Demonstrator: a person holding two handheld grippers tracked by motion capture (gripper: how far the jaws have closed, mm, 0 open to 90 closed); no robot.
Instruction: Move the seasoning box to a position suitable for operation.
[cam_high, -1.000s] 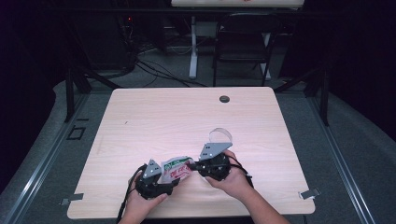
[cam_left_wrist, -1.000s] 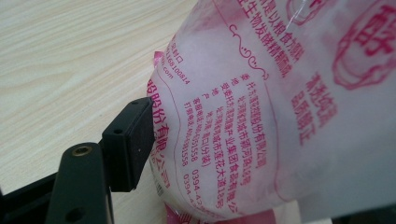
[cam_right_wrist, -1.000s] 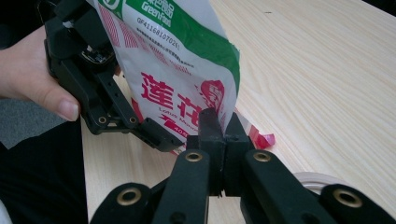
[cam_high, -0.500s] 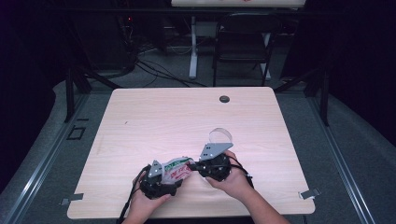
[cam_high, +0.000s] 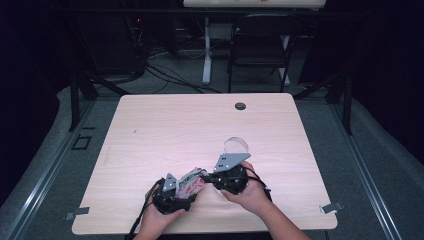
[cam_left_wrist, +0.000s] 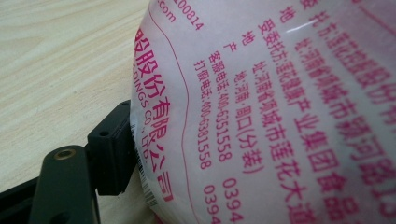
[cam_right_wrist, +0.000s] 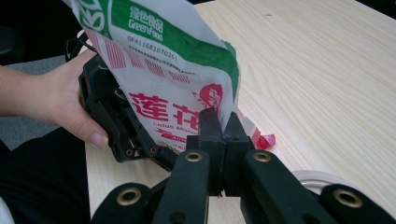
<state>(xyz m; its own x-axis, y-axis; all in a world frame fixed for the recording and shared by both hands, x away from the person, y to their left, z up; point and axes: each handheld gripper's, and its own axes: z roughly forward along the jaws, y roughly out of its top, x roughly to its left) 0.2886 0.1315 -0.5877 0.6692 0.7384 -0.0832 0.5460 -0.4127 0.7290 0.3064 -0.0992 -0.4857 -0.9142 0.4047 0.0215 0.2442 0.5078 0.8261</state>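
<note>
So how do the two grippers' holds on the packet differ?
The right gripper pinches the packet at its edge, fingers shut together; the left gripper holds its wide body, one finger pressed against its side. Both grip the same packet above the table.

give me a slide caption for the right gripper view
Right gripper pinches the corner of a printed food packet held by the left gripper.

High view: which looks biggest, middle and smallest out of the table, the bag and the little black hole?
1. The table looks biggest by far.
2. The bag, held between the two grippers, comes next.
3. The black hole at the table's far edge looks smallest, though it lies farther from the camera.
</note>
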